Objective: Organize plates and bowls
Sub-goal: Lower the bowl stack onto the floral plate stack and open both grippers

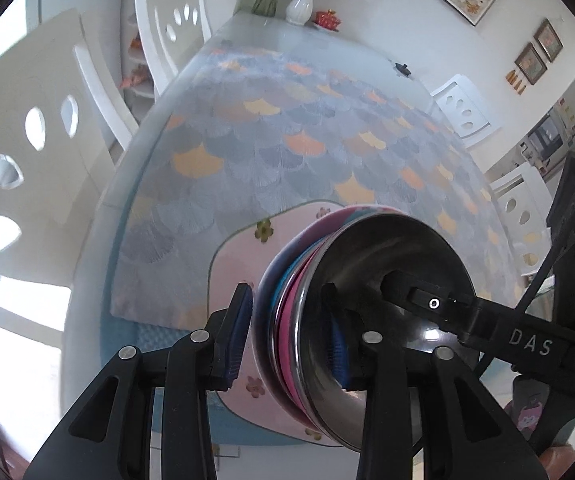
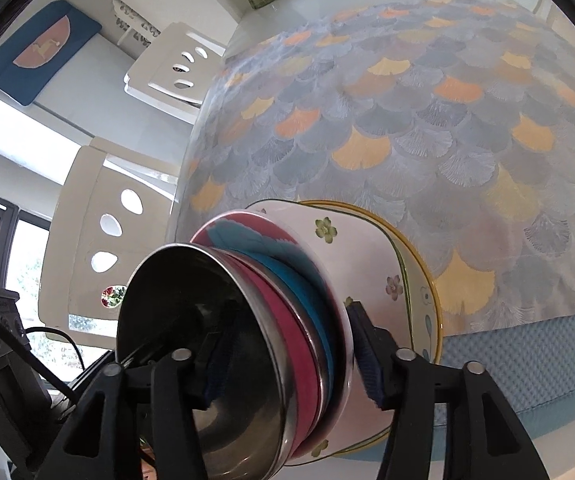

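Observation:
A stack of nested bowls sits on a pink flowered square plate (image 1: pixel 235 264) at the table's near edge. The top bowl is shiny steel (image 1: pixel 371 256), with pink (image 1: pixel 285 328) and blue bowls under it. My left gripper (image 1: pixel 287 336) closes on the stack's rim, one pad inside the steel bowl, one outside. My right gripper (image 2: pixel 287 360) grips the opposite rim the same way; its finger shows in the left wrist view (image 1: pixel 431 304). In the right wrist view I see the steel bowl (image 2: pixel 191 312), the pink bowl (image 2: pixel 283 320) and the plate (image 2: pixel 371 248) with another plate under it.
The table carries a fan-patterned cloth (image 1: pixel 287 132) and a blue mat (image 2: pixel 527 360) at the near edge. A white vase (image 1: pixel 300 6) and a red dish (image 1: pixel 327 19) stand at the far end. White chairs (image 1: pixel 27 140) stand around the table.

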A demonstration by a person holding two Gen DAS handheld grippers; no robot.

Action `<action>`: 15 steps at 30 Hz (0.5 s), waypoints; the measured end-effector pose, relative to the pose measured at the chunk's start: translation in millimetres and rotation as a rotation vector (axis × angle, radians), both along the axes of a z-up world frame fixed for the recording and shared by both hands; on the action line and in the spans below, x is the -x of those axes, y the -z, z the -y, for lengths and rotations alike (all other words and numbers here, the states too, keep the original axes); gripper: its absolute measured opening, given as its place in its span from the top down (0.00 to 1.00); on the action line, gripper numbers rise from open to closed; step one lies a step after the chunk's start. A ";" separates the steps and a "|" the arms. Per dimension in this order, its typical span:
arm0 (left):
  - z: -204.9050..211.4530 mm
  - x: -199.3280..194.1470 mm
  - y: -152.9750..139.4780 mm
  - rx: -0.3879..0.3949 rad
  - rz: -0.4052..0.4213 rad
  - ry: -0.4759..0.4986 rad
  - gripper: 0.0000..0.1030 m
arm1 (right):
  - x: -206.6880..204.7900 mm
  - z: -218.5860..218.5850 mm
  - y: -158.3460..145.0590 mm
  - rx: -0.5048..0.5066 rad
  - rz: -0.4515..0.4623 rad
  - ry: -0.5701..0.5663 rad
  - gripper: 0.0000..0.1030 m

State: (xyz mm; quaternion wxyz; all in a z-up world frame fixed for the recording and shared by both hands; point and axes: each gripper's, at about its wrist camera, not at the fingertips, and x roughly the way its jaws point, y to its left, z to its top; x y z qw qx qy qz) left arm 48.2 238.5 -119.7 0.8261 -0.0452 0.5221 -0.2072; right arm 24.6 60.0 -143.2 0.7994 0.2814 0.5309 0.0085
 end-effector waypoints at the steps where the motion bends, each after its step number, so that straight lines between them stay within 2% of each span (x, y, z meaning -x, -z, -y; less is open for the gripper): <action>1: 0.5 1.0 -2.4 -0.007 0.007 0.005 0.68 | 1.0 0.1 -2.9 0.012 0.005 0.002 0.45; 8: -17.4 0.2 -10.3 -0.002 0.015 -0.034 0.68 | 10.7 4.1 -23.9 0.078 0.038 0.009 0.44; 10: -22.1 0.3 -14.8 0.019 0.010 -0.040 0.67 | 15.4 5.3 -30.3 0.089 0.047 0.018 0.44; 15: -22.7 11.3 -44.6 0.020 0.102 -0.025 0.67 | 24.0 0.2 -51.8 0.151 0.081 0.007 0.44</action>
